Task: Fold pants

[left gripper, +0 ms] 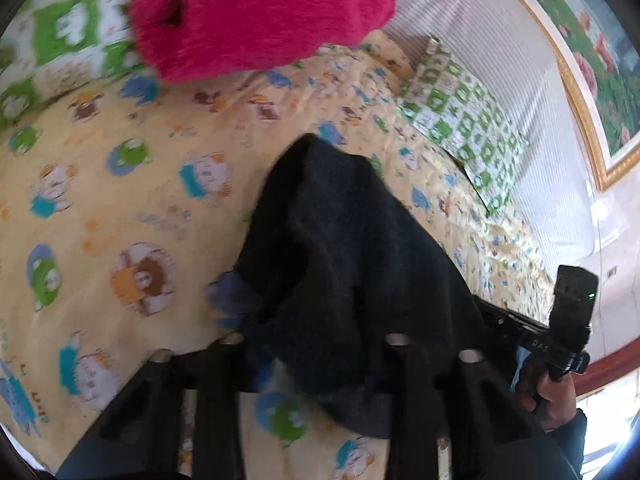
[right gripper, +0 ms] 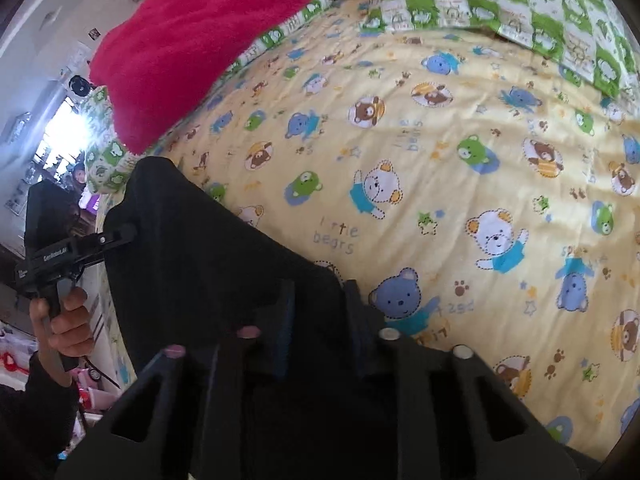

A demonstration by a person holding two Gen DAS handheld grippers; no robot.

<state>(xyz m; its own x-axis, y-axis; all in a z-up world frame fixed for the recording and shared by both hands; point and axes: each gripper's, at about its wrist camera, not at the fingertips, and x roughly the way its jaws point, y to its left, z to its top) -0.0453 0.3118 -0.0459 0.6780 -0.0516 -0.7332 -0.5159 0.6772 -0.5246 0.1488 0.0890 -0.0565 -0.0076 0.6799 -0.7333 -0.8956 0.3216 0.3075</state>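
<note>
I held dark pants in the air above a bed, one gripper pinching each end of an edge.

Nearest, at the bottom centre of each wrist view, my left gripper [left gripper: 316, 344] and right gripper [right gripper: 316, 320] were both clamped on the black pants [left gripper: 332, 248], the cloth bunched between their fingers. The held edge ran sideways from one tool to the other, equally near each, with the garment hanging below. My right hand [left gripper: 548, 396] showed at lower right of the left view. Beneath lay the yellow bear-print bedsheet [right gripper: 420, 160]; farther off, upper left, a pink fuzzy blanket [right gripper: 192, 40] and a green checked pillow [left gripper: 460, 120].
</note>
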